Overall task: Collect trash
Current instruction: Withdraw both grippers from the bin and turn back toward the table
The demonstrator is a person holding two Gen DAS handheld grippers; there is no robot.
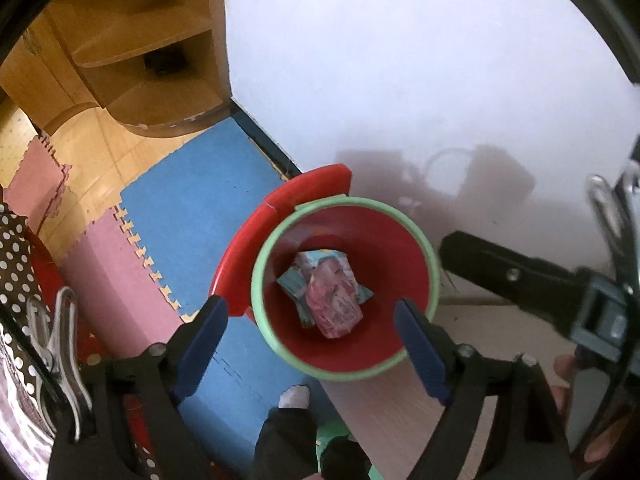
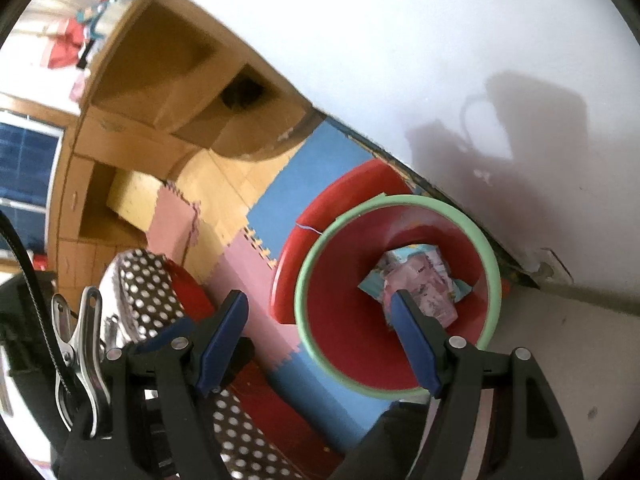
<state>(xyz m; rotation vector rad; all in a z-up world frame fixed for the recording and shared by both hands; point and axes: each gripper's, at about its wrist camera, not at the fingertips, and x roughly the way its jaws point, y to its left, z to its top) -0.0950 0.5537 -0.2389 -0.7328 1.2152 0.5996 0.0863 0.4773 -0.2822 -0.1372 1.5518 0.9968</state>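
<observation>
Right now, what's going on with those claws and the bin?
Left gripper open, empty. Right gripper open, empty. Wrappers lying in red bin. Nothing blocking.

No legible text anywhere.

Red bin (image 1: 408,256): smooth glossy plastic, pale green rim; crumpled printed wrappers (image 1: 332,300) inside look like shiny film. Beside the bin, matt foam floor mats (image 1: 192,208). Beyond the mats, satin-finish wooden shelving (image 1: 140,52).
</observation>
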